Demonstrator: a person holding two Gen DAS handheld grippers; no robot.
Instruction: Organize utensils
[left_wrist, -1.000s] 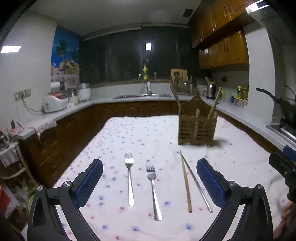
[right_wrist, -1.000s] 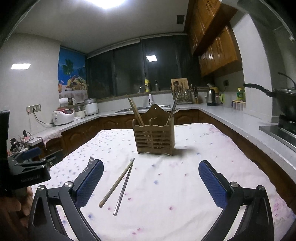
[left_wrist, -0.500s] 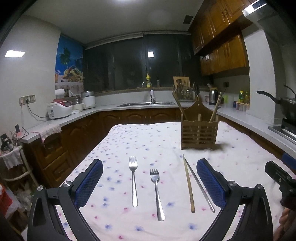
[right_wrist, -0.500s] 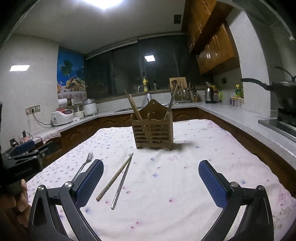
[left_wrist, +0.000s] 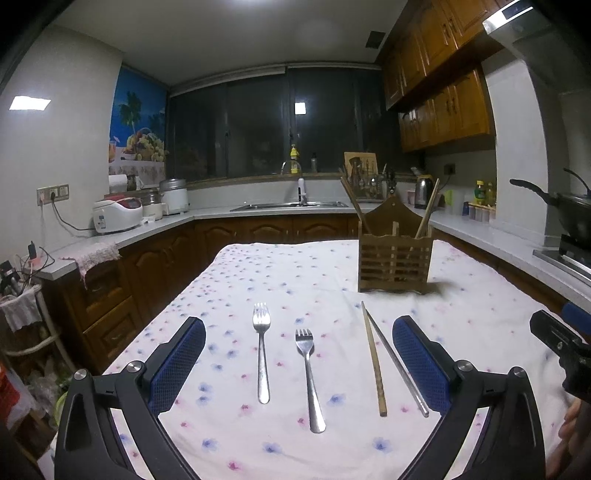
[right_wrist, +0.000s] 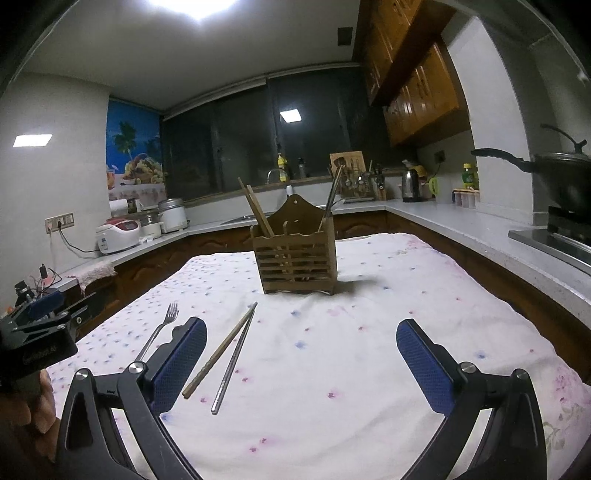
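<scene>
Two steel forks lie side by side on the flowered tablecloth, the left fork (left_wrist: 261, 354) and the right fork (left_wrist: 309, 376). A wooden chopstick (left_wrist: 373, 360) and a metal chopstick (left_wrist: 399, 365) lie right of them. A wooden utensil holder (left_wrist: 394, 251) with chopsticks in it stands behind. My left gripper (left_wrist: 299, 360) is open and empty, hovering over the forks. My right gripper (right_wrist: 301, 363) is open and empty, right of the wooden chopstick (right_wrist: 219, 350) and metal chopstick (right_wrist: 233, 360), in front of the holder (right_wrist: 295, 254). One fork (right_wrist: 159, 328) shows at left.
The table's cloth (left_wrist: 295, 273) drops off at the left and far edges. Kitchen counters ring the room, with a rice cooker (left_wrist: 116, 216), a sink (left_wrist: 291, 205), a kettle (left_wrist: 422, 192) and a wok (left_wrist: 572, 210) on the stove at right.
Both grippers have tilted and drifted slightly, so the table items sit a little higher and nearer in view. The utensils have not moved. Both grippers stay open.
</scene>
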